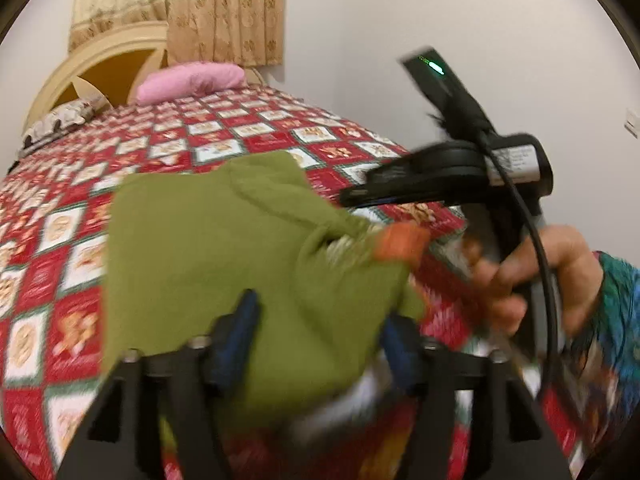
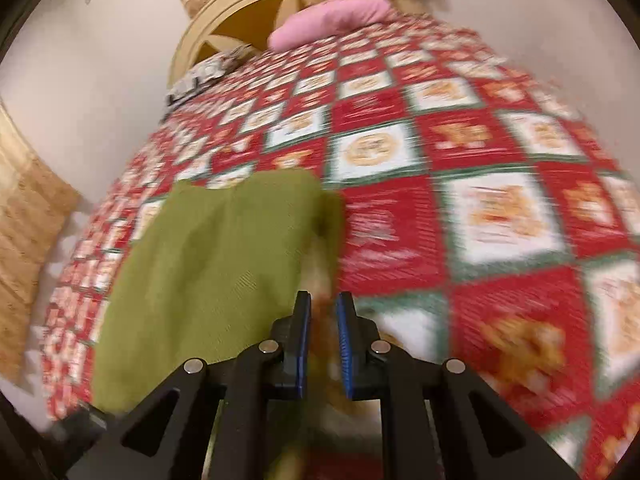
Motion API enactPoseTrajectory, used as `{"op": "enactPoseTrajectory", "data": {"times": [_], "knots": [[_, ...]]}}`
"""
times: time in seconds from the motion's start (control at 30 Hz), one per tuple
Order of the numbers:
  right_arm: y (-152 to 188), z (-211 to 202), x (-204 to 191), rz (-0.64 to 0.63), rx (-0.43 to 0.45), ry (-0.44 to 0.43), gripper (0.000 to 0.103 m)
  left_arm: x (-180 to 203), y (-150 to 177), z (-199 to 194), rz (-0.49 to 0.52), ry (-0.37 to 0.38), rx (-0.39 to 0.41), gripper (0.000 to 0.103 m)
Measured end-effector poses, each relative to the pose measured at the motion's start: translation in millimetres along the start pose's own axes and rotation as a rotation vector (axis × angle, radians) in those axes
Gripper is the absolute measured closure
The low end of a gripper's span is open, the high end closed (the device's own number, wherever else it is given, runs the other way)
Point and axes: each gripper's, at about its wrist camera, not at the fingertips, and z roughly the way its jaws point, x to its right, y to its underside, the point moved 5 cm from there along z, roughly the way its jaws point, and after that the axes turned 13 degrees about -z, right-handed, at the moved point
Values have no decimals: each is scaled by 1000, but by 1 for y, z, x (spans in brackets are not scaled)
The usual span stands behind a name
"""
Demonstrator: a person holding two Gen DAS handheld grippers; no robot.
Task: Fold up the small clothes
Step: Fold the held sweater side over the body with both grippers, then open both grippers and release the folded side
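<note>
The left gripper (image 1: pixel 316 344) sits low at the near edge of its own view, its blue-padded fingers (image 1: pixel 234 344) spread wide, with the green garment (image 1: pixel 208 248) lying between and over them; the blur hides whether they press on the cloth. To the right in that view the person's right hand (image 1: pixel 532 276) wraps the handle of the right gripper (image 1: pixel 400 196), which is held level above the bed and points left toward the garment, a black cable trailing down past the wrist. A patterned teal sleeve (image 1: pixel 616 320) covers the forearm.

In the right wrist view the right gripper (image 2: pixel 323 344) has its blue fingers (image 2: pixel 302 344) drawn close together with a narrow gap, and blurred orange and pale cloth sits in that gap; whether they grip it firmly cannot be told.

The garment is an olive-green knit piece with an orange cuff (image 1: pixel 400 244) at its right edge. It lies rumpled on the near part of the bedspread (image 1: pixel 60 240), a red-and-white checked cover with bear motifs, its far edge raised in a fold. In the right wrist view the green garment (image 2: pixel 208 256) spreads left of the fingers.

At the far end of the bed rest a pink pillow (image 1: pixel 190 80) and a dark patterned pillow (image 1: pixel 56 120), against a cream headboard (image 1: pixel 96 60) with beige curtains (image 1: pixel 180 4) behind.
</note>
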Motion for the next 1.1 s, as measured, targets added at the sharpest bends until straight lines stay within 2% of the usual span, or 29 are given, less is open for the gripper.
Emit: {"op": "enactPoseTrajectory", "data": {"times": [0.1, 0.17, 0.23, 0.37, 0.43, 0.47, 0.5, 0.57, 0.6, 0.63, 0.67, 0.7, 0.83, 0.97, 1.1], "knots": [[22, -34, 2, -9, 29, 61, 90, -14, 16, -32, 18, -3, 41, 37], [33, -57, -8, -18, 61, 54, 88, -22, 24, -50, 13, -5, 61, 36], [41, -80, -26, -34, 94, 28, 88, -32, 23, -59, -12, -9, 66, 28], [49, -98, -65, -97, 122, -30, 86, -60, 14, -63, -129, -35, 57, 26], [51, -89, -86, -155, 94, -26, 74, -72, 11, -63, -166, -70, 48, 26], [52, -81, -90, -174, 75, -2, 56, -76, 10, -62, -170, -93, 47, 26], [53, -74, -94, -186, 61, 15, 43, -79, 10, -61, -171, -116, 47, 26], [58, -59, -97, -190, 35, 25, 42, -83, 10, -61, -168, -161, 45, 26], [62, -50, -98, -189, 13, 30, 44, -87, 11, -62, -169, -171, 44, 26], [64, -45, -97, -192, -5, 51, 55, -90, 12, -63, -175, -181, 39, 26], [68, -39, -96, -203, -27, 90, 87, -92, 12, -61, -185, -187, 32, 26], [73, -34, -96, -202, -41, 92, 91, -97, 12, -60, -193, -186, 27, 26], [76, -52, -80, -88, 27, 66, 95, -101, 5, -54, -197, -196, 17, 26], [89, -50, -59, 18, 27, 16, 98, -102, -12, -42, -194, -240, 3, 26], [88, -56, -63, -15, 13, 14, 98, -109, -19, -33, -203, -290, -14, 26]]}}
